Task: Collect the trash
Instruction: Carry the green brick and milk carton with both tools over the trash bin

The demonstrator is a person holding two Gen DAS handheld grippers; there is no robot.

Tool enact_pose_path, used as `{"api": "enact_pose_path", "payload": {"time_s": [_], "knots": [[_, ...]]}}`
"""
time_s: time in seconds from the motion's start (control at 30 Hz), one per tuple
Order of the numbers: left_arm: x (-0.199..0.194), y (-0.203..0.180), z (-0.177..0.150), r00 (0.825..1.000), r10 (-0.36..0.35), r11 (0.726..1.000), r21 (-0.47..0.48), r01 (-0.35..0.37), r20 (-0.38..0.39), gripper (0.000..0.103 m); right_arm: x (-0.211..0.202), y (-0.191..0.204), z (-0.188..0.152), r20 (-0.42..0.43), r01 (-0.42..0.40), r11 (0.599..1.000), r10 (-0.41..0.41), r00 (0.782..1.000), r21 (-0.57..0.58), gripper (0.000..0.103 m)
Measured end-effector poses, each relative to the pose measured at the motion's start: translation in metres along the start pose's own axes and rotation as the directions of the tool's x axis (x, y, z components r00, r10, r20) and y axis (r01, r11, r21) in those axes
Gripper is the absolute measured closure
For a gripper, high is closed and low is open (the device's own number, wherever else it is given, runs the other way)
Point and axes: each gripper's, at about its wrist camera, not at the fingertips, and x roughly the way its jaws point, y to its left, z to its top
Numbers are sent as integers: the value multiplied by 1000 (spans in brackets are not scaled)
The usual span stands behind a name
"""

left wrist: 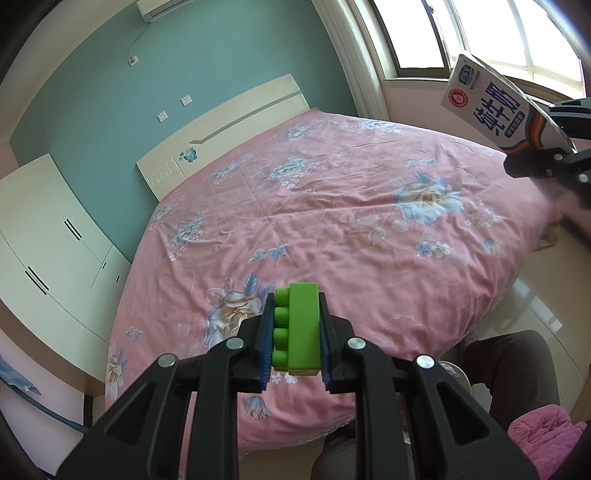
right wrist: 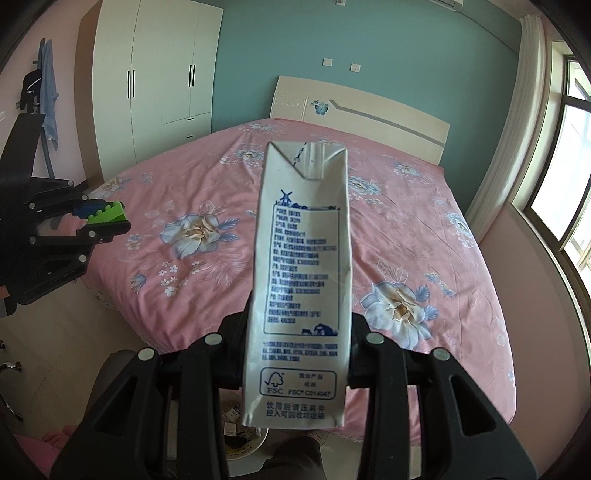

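My left gripper (left wrist: 295,332) is shut on a green toy brick (left wrist: 301,326) and holds it above the foot of the pink floral bed (left wrist: 332,206). The same gripper and brick (right wrist: 107,216) show at the left of the right wrist view. My right gripper (right wrist: 297,354) is shut on a white milk carton (right wrist: 301,280), flattened and held upright above the bed's foot. The carton (left wrist: 487,107) also shows at the upper right of the left wrist view, in the right gripper's fingers (left wrist: 535,162).
A white bin with scraps (right wrist: 240,435) sits on the floor under the carton. A white wardrobe (right wrist: 155,74) stands left of the bed, windows (left wrist: 480,33) to the right. A pink cloth (left wrist: 543,435) lies by the person's legs (left wrist: 513,373).
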Motion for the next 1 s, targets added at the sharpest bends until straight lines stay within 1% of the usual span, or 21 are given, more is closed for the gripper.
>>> {"api": "enact_pose_path", "payload": {"time_s": [0.1, 0.23, 0.33, 0.43, 0.53, 0.63, 0.73, 0.83, 0.9, 1.0], "knots": [[9, -6, -23, 999, -38, 999, -4, 38, -30, 80, 9, 8, -18, -31, -18, 1000, 18, 999, -6, 65], [30, -18, -54, 992, -87, 996, -5, 87, -93, 80, 28, 19, -43, -85, -45, 999, 44, 995, -5, 65], [51, -29, -76, 982, -124, 992, -9, 124, -145, 81, 50, 27, -63, -135, -74, 997, 74, 988, 1, 65], [74, -44, -100, 966, -165, 986, -20, 164, -198, 80, 73, 34, -88, -184, -110, 994, 110, 977, 11, 65], [98, -61, -123, 945, -204, 979, -26, 204, -255, 81, 95, 44, -114, -239, -143, 989, 145, 960, 25, 65], [119, -76, -144, 922, -238, 971, -41, 237, -306, 81, 115, 54, -138, -290, -181, 983, 185, 939, 42, 65], [139, -92, -164, 892, -275, 960, -56, 273, -360, 81, 133, 65, -163, -342, -216, 975, 223, 913, 59, 65], [158, -107, -183, 860, -305, 950, -66, 306, -409, 81, 153, 78, -189, -400, -245, 967, 253, 881, 72, 65], [170, -118, -193, 836, -331, 941, -80, 330, -437, 81, 169, 84, -205, -442, -264, 961, 275, 854, 88, 65], [187, -133, -206, 808, -358, 930, -103, 352, -468, 81, 193, 92, -229, -496, -282, 952, 304, 813, 123, 65]]}}
